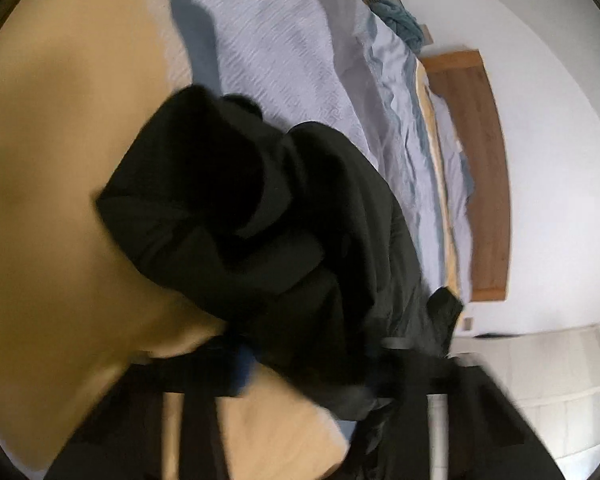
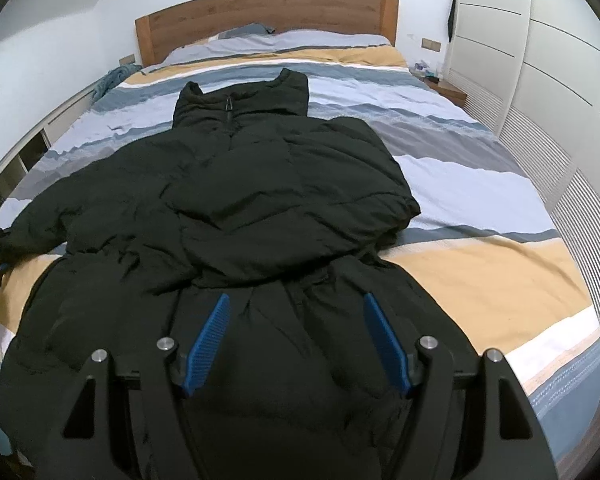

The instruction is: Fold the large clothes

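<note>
A large black padded jacket (image 2: 236,184) lies face up on the striped bed (image 2: 480,184), collar toward the headboard. Its right sleeve is folded across the chest; its left sleeve stretches out to the left. My right gripper (image 2: 296,304) is open, blue pads (image 2: 210,340) wide apart, hovering over the jacket's lower part and holding nothing. In the blurred left wrist view the left sleeve (image 1: 236,216) bunches up in front of the camera. My left gripper (image 1: 312,376) seems to pinch the sleeve's cuff, with one blue pad (image 1: 242,372) showing beside the black cloth.
A wooden headboard (image 2: 268,12) and pillows stand at the far end. A white wardrobe (image 2: 540,60) runs along the right side. A teal cloth (image 2: 108,80) lies at the bed's far left edge. A bedside shelf (image 2: 444,88) holds small items.
</note>
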### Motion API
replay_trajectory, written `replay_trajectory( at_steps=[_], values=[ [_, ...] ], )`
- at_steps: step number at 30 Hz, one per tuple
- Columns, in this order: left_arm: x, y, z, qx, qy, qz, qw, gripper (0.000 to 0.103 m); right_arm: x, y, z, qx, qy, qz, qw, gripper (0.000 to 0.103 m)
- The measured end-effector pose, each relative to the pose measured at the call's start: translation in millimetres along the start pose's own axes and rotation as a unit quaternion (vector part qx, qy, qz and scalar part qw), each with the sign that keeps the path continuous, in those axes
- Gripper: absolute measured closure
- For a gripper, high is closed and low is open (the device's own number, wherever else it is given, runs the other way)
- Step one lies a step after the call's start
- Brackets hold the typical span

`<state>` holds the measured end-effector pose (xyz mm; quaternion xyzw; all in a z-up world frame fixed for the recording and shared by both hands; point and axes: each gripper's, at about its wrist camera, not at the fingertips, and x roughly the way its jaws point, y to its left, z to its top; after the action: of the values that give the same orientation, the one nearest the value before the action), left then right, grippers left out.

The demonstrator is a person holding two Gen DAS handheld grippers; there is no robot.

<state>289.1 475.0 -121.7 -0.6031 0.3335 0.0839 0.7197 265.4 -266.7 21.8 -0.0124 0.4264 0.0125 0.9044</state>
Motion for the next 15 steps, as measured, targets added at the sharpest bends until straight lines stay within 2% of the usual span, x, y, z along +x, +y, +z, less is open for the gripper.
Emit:
replay_trajectory(
  at_steps=[3, 6, 11, 15],
  values=[
    [-8, -5, -5, 0.006, -0.021, 0.000, 0.9998, 0.091, 1, 2, 0, -0.008, 0.003, 0.003, 1.000, 0.035],
    [-16, -20, -9, 0.030, -0.032, 0.003, 0.9990, 0.093, -2, 0, 0, -0.007, -0.001, 0.010, 1.000, 0.035],
    [-39, -61, -22, 0.090, -0.047, 0.006, 0.9948, 0.095, -18, -10, -2, 0.006, -0.017, 0.021, 1.000, 0.035],
    [-59, -105, -43, 0.152, -0.061, 0.016, 0.9865, 0.095, -37, -21, -4, 0.014, -0.035, 0.031, 0.999, 0.035]
  ],
)
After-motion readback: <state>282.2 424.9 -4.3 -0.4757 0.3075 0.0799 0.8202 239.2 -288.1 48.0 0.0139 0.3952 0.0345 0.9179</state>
